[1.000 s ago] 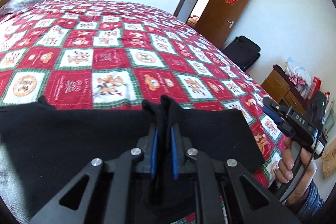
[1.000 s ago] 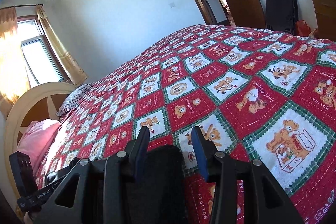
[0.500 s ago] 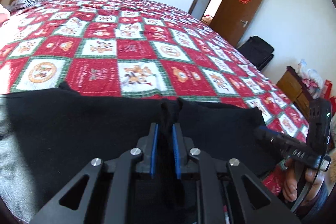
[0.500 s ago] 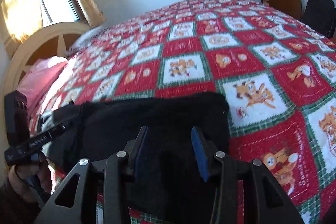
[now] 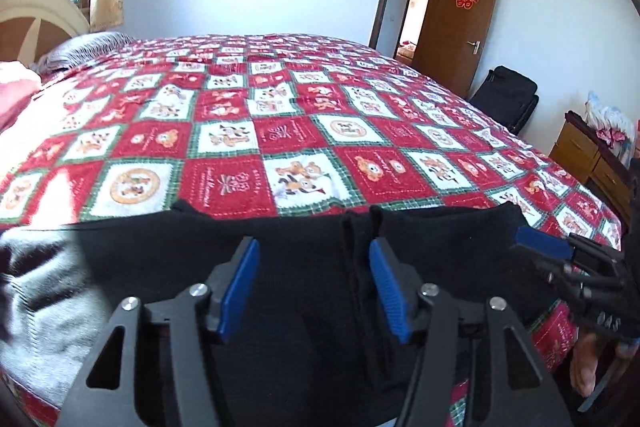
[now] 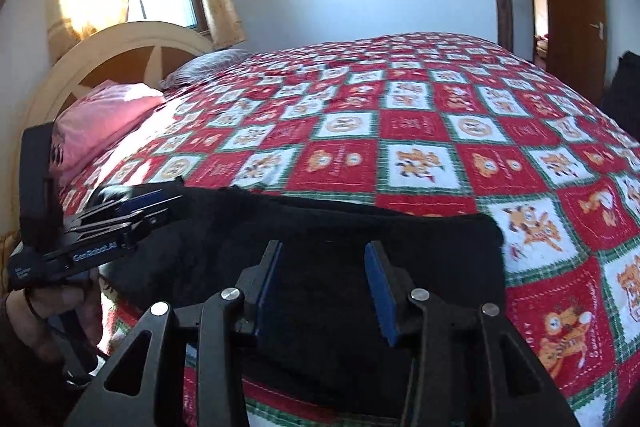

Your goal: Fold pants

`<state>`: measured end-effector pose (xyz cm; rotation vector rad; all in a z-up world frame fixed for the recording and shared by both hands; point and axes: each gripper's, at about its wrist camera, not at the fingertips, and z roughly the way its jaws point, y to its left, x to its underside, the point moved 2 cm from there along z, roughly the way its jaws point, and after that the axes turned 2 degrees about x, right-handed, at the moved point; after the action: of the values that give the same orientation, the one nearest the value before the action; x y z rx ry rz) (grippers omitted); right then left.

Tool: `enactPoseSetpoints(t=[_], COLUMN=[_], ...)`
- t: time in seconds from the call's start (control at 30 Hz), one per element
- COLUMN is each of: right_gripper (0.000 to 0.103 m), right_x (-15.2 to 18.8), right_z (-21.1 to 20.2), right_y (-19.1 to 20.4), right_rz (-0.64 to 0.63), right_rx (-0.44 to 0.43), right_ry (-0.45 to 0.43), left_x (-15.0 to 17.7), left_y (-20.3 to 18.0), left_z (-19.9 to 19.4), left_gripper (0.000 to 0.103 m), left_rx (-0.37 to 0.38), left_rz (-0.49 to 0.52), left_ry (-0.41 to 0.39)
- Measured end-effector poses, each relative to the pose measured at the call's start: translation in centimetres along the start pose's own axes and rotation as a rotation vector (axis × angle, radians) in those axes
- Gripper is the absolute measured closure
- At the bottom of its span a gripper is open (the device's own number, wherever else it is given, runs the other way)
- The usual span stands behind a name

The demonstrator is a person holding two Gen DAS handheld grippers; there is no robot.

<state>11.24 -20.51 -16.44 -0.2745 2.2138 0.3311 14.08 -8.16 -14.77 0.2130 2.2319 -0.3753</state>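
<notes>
The black pants (image 5: 304, 267) lie flat along the near edge of the bed, with a small pinched ridge left in the cloth; they also show in the right wrist view (image 6: 360, 247). My left gripper (image 5: 314, 269) is open just above the pants, holding nothing. My right gripper (image 6: 322, 269) is open over the pants' right end, empty. Each gripper appears in the other's view: the right one (image 5: 560, 259) at the pants' right edge, the left one (image 6: 132, 211) at their left end.
The bed is covered by a red, white and green patchwork quilt (image 5: 304, 131). Pink pillow (image 6: 104, 115) and headboard (image 6: 120, 55) at left. A brown door (image 5: 460, 27), black suitcase (image 5: 508, 99) and wooden dresser (image 5: 588, 155) stand at right.
My left gripper was shut on a fold of the pants and has opened, letting the cloth drop. The pants now lie flat. My right gripper swung left over their right end.
</notes>
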Motion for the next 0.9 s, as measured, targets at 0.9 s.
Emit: enactPoseSetpoints(t=[0.9], right_gripper=[0.058], right_x=[1.3], right_z=[4.1], right_y=[5.9], right_rz=[-0.084], right_rx=[-0.125], right_ry=[0.043], left_x=[3.2], left_y=[18.7], left_z=[-8.7], left_gripper=[0.029], left_rx=[-0.324], left_rz=[-0.109], left_ry=[0.009])
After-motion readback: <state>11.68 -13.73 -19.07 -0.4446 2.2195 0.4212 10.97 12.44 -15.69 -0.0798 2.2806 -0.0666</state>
